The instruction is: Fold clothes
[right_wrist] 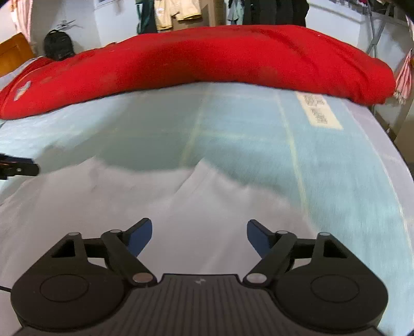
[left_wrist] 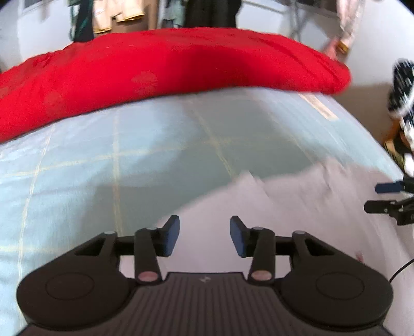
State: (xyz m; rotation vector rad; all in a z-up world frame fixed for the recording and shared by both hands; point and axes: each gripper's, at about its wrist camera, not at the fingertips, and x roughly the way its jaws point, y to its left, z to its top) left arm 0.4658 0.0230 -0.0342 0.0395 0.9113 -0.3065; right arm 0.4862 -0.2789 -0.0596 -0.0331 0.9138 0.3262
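Above the near edge of the bed (right_wrist: 336,160), both grippers hang with jaws spread and nothing between them. Blue pads (left_wrist: 172,236) of the left gripper (left_wrist: 204,236) frame a pale lilac garment (left_wrist: 297,206); the right gripper (right_wrist: 199,239) hovers over the same cloth (right_wrist: 108,201), which lies rumpled across the bed's near part on a light blue checked sheet (left_wrist: 77,155). Along the far edge stretches a red blanket (right_wrist: 220,56). Clothes hang (right_wrist: 178,10) on the wall beyond. Motion blur softens the cloth's folds.
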